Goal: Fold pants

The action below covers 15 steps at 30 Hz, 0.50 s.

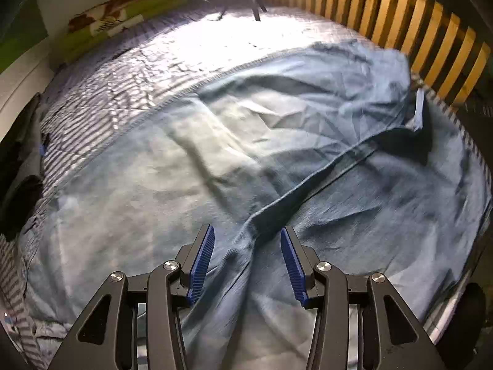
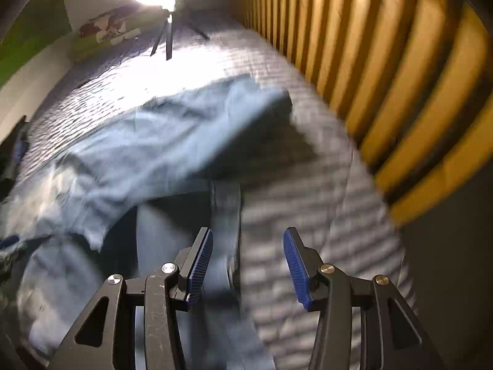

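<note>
1. Left claw [image 1: 246, 246] stands wide open and holds nothing; the pants [image 1: 262, 141] lie spread just under and ahead of it on the striped bedcover [image 1: 117, 92].
2. Between its fingers we see a raised ridge of cloth [image 1: 246, 243], which runs forward and to the right.
3. Right claw [image 2: 248, 248] is also wide open and empty; a hem strip [image 2: 226, 212] lies ahead of its left finger.
4. We judge the cloth light, soft and limp, so it will sag.
5. We would pinch a hem or seam, where layers are thicker.
</note>
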Each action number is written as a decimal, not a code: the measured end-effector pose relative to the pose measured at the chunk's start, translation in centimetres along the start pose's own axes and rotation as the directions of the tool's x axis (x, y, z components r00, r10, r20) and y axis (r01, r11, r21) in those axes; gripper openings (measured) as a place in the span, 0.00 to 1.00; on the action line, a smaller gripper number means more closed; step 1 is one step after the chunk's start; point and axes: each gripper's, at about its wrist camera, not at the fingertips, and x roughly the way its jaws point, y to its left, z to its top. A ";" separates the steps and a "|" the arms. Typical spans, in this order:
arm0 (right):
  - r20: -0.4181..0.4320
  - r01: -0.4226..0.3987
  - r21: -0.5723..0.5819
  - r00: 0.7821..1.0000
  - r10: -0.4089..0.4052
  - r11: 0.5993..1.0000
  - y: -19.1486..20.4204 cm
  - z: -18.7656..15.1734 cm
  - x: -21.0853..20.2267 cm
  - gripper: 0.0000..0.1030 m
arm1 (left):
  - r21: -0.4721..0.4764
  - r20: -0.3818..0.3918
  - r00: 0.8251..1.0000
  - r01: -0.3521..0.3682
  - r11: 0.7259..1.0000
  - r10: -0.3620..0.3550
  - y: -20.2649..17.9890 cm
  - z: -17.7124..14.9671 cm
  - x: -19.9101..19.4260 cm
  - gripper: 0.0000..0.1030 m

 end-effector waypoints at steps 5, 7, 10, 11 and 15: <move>-0.069 -0.058 0.024 0.996 0.059 0.998 -1.0 -7.2 0.4 0.43 | -0.031 0.039 0.999 0.018 0.999 -0.016 1.1 -2.0 -3.7 0.47; -0.083 0.039 -0.034 0.996 -0.042 0.999 -0.1 -9.0 1.2 0.43 | -0.043 0.055 0.998 0.015 0.999 -0.013 1.6 -3.2 -5.5 0.47; -0.043 0.081 -0.039 0.996 -0.082 0.996 1.1 -9.8 1.7 0.45 | -0.072 0.073 0.997 0.023 0.997 -0.017 2.4 -4.8 -7.9 0.47; -0.045 0.074 -0.025 0.996 -0.075 0.997 1.5 -9.8 1.8 0.44 | -0.081 0.079 0.997 0.017 0.997 -0.010 2.6 -5.3 -8.5 0.47; -0.017 0.087 -0.077 0.996 -0.089 0.993 3.6 -9.8 1.7 0.15 | -0.138 0.106 0.994 -0.014 0.990 0.029 4.3 -7.3 -11.3 0.47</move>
